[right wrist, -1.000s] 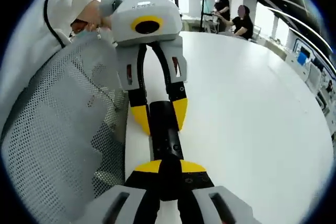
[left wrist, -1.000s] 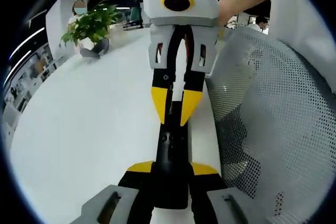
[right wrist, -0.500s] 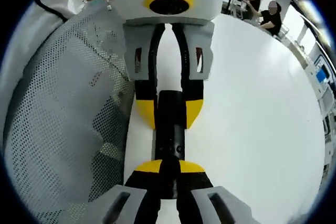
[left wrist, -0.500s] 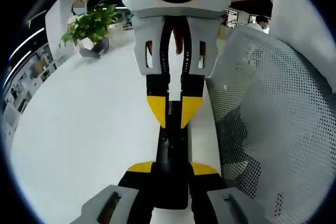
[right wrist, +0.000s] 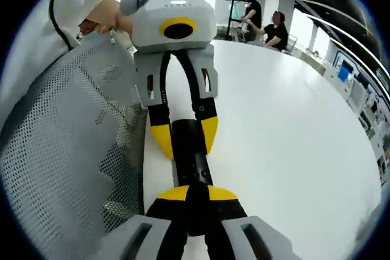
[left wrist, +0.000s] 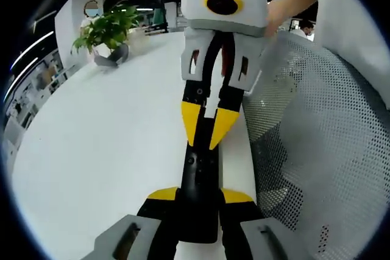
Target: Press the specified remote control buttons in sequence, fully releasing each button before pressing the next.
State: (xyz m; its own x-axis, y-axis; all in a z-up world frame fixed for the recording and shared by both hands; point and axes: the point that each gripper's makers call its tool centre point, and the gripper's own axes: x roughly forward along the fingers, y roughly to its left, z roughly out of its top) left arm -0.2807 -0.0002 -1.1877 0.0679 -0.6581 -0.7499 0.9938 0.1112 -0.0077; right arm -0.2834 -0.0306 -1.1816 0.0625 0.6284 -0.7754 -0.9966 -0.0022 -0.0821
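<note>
L gripper [left wrist: 200,196] jaws clamped on remote [left wrist: 201,181] near end, R gripper [right wrist: 192,194] tips pinched together atop it, both over white table [left wrist: 103,144] by mesh chair [left wrist: 317,150].

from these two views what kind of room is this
Probably an open-plan office or lab: a big white table, a mesh-backed office chair at its edge, a potted plant, and people at the far end.
</note>
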